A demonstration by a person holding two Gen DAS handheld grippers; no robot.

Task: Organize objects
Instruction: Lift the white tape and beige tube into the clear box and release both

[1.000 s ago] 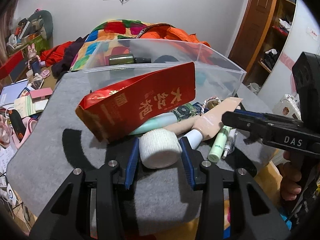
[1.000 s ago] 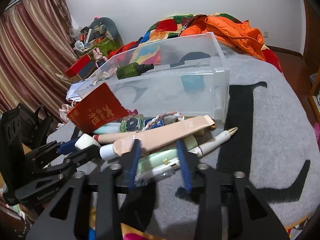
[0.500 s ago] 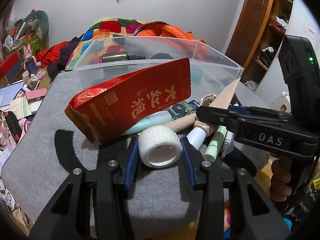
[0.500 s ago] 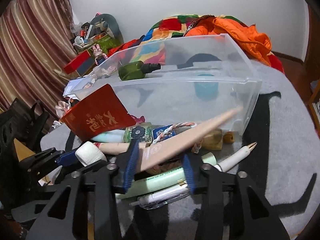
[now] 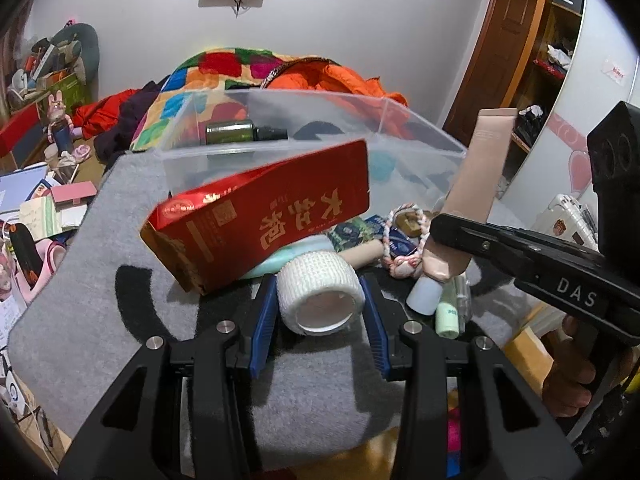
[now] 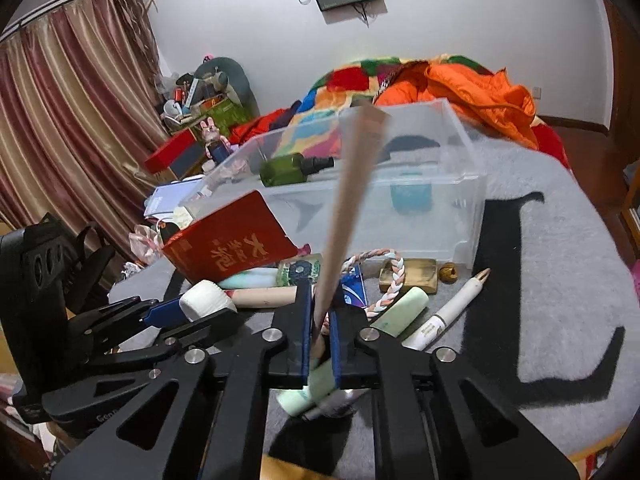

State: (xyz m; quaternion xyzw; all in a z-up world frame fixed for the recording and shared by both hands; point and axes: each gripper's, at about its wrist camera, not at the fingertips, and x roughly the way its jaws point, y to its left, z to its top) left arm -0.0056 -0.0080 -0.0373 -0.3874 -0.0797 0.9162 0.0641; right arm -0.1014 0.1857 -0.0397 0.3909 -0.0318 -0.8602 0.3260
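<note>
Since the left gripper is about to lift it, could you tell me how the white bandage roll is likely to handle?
The bandage roll is wound gauze with a hollow core, so it is probably light and may squash slightly between the left gripper fingers. Its crinkled surface should resist slipping. Being round, it could roll across the grey mat if dropped.

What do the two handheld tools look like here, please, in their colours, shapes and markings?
Both tools are matte black, with angular arms cut by triangular openings and silver screws at the joints. The left tool and right tool each have blue ribbed fingers. The right tool's side reads "DAS" in white, and a bare hand grips its handle.
</note>
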